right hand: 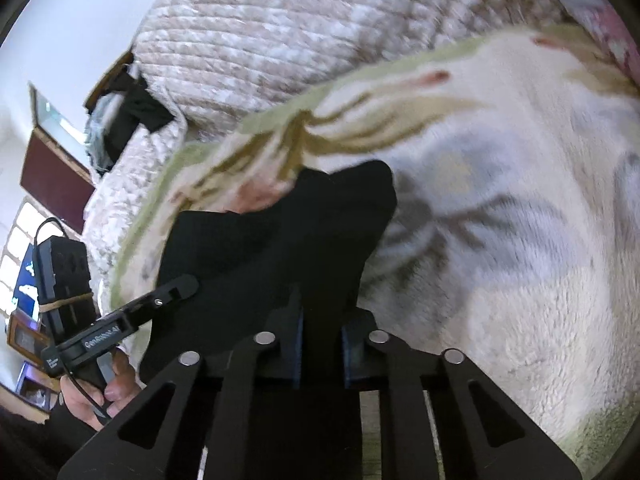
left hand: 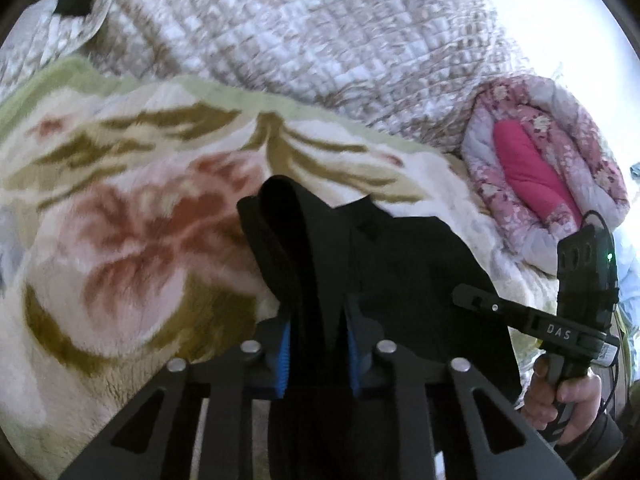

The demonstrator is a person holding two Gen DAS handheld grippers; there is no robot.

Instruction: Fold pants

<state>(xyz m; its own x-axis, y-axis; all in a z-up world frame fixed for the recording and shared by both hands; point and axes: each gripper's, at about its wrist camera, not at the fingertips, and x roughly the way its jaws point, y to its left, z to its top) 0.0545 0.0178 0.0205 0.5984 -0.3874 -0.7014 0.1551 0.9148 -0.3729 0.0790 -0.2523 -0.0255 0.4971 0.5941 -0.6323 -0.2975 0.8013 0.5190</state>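
Bedding filled both views: a fleecy floral blanket [left hand: 132, 216] in cream, pink and olive lay across the bed, with a quilted beige-and-white cover [left hand: 304, 40] heaped behind it toward twelve o'clock. In the left wrist view a rolled pink floral quilt [left hand: 536, 160] sat at about two o'clock, beside the white wall. The black pants [left hand: 380, 264] hung bunched over the blanket, gathered between the two tools. The left gripper [left hand: 316, 344] had its blue-padded jaws closed tight on a thick fold of the dark cloth, which rose from between them toward twelve. The right gripper [right hand: 320, 344] likewise had its jaws pinched onto another fold of the pants [right hand: 280, 240], the fabric spreading out toward ten o'clock. Each camera caught the other tool at its edge, gripped by a bare hand [left hand: 568, 396], at four o'clock in the left view and eight o'clock in the right.
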